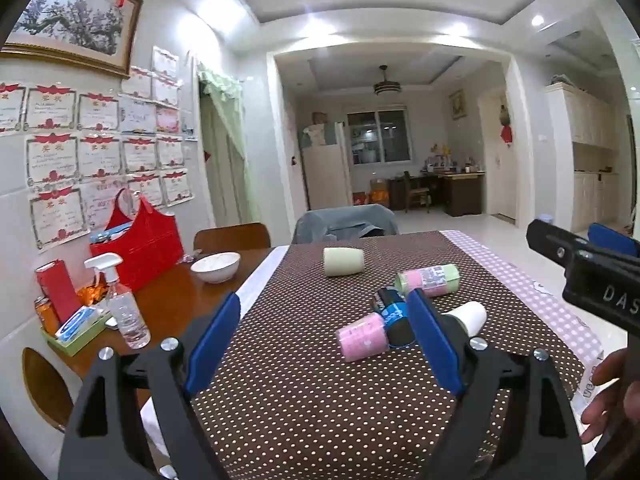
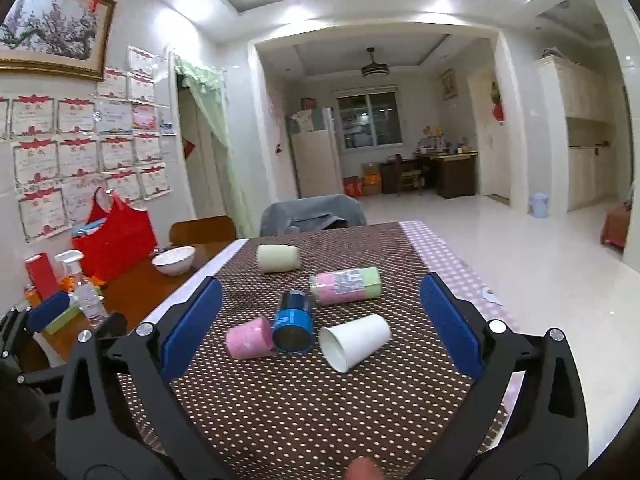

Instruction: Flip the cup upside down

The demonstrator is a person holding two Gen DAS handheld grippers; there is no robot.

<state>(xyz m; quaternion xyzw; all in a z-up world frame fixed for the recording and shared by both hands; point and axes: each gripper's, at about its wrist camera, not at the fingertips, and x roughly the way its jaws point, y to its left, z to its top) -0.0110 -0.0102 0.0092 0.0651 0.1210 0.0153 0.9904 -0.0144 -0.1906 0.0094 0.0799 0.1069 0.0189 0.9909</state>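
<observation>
Several cups lie on their sides on the brown dotted cloth (image 2: 304,408): a white paper cup (image 2: 354,342), a blue metal cup (image 2: 293,322), a pink cup (image 2: 249,338), a pink-and-green stack of cups (image 2: 346,286) and a pale green cup (image 2: 278,258). The left wrist view also shows the white cup (image 1: 470,317), blue cup (image 1: 394,320), pink cup (image 1: 362,338), stack (image 1: 430,278) and pale green cup (image 1: 343,262). My right gripper (image 2: 320,320) is open and empty, above the table short of the cups. My left gripper (image 1: 320,336) is open and empty, to their left.
A white bowl (image 2: 173,260), a red bag (image 2: 114,240), a spray bottle (image 2: 86,292) and a red box (image 2: 42,274) stand on the bare wood at left. A grey-draped chair (image 2: 312,210) stands at the far end. The table's right edge has checked cloth (image 2: 452,264).
</observation>
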